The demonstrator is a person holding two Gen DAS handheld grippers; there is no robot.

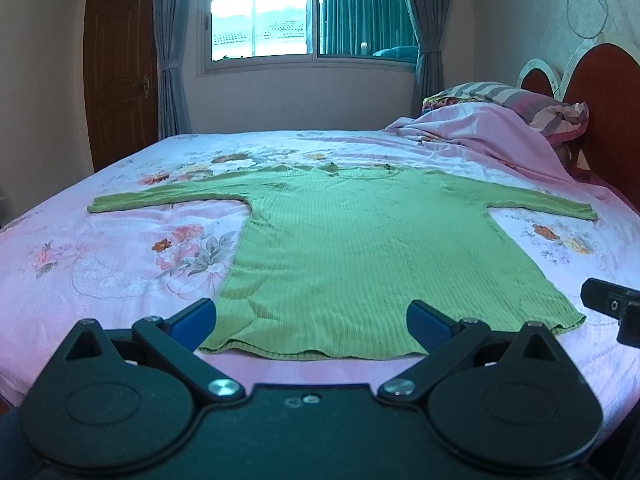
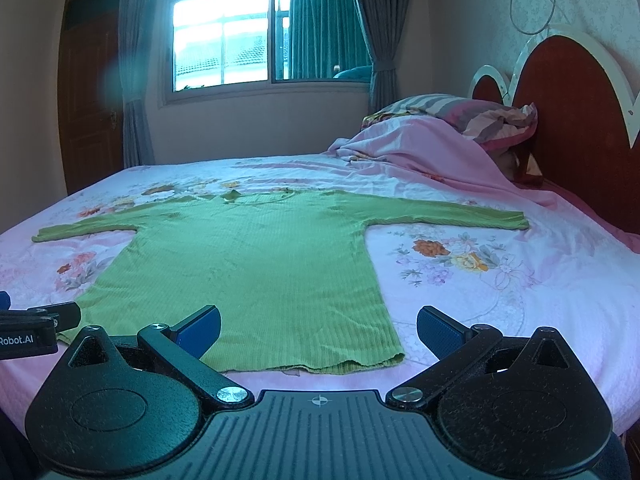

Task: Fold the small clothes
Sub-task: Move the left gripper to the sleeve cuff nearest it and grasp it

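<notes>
Green ribbed top (image 1: 352, 256) is lying flat at twelve o'clock on the floral bedsheet (image 1: 120, 264); we're holding left gripper (image 1: 312, 322) and right gripper (image 2: 319, 330) spread apart, gripping nothing.

One green ribbed sweater (image 1: 352, 248) with two sleeves; one bed (image 1: 120, 248); one striped pillow (image 1: 520, 100); two tools, left tool (image 1: 312, 320) and right tool (image 2: 319, 330); one window (image 1: 308, 12).

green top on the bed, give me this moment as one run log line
stage: pre-fold | green top: flat, sleeves spread on bed | left gripper: open at hem | right gripper: open at hem
</notes>
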